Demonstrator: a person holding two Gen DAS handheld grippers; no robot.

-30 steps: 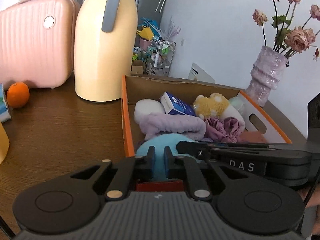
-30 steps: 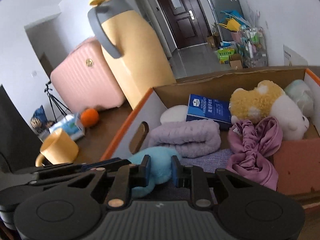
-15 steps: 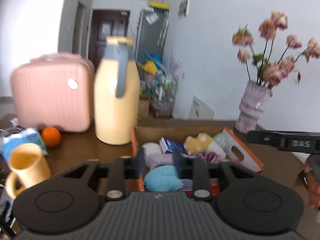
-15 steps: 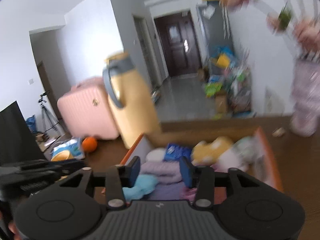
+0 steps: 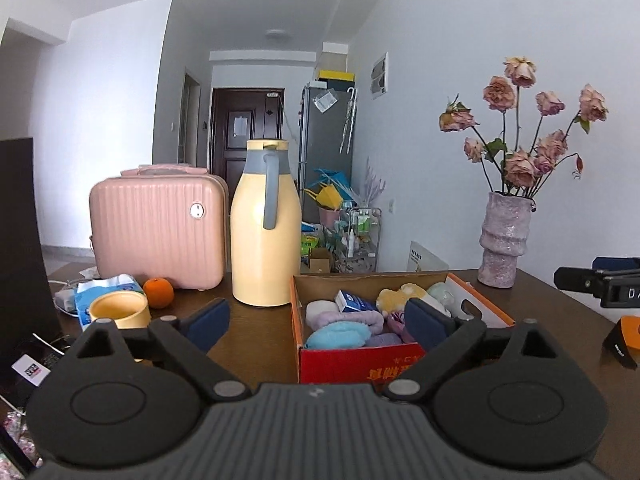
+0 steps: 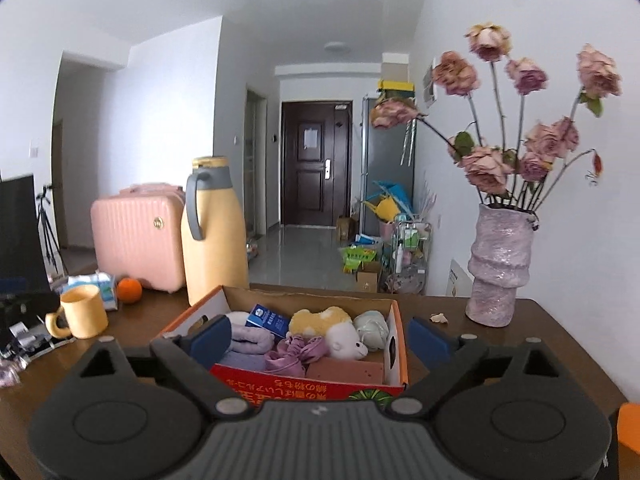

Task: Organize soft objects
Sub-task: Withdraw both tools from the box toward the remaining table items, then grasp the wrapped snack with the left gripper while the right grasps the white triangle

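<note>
Ahead of both grippers, just beyond their fingertips and a little lower, sits the cardboard box [image 5: 362, 364] on the brown table [image 5: 260, 344], packed with soft things. A second ago the two grippers were pressed down inside it, fingers nearly together around the blue plush [image 5: 338, 334]; now both have pulled back and up, and the plush lies loose in the box's near left corner, seen from the left gripper. The left gripper [image 5: 318, 322] is spread wide and holds nothing; the right gripper [image 6: 320, 338] is likewise wide and empty. That suggests the last item has been tucked in and let go, so the sorting looks finished or close to it.

The blue plush lies with its long axis across the left gripper's line of sight, running left to right along the box's front wall. Behind it the lilac towel roll [image 5: 352, 316] lies the same way. Further in are a white pad [image 5: 318, 309], a small blue packet [image 6: 269, 321] tilted on edge, a yellow and white stuffed animal [image 6: 332, 330] whose snout points toward the right gripper, and a crumpled purple cloth [image 6: 294, 356].

Off to the left of the box stand a yellow jug [image 5: 266, 232], a pink case [image 5: 156, 228], an orange [image 5: 158, 293] and a mug [image 6: 82, 312]; a vase [image 6: 500, 268] stands to the right.
</note>
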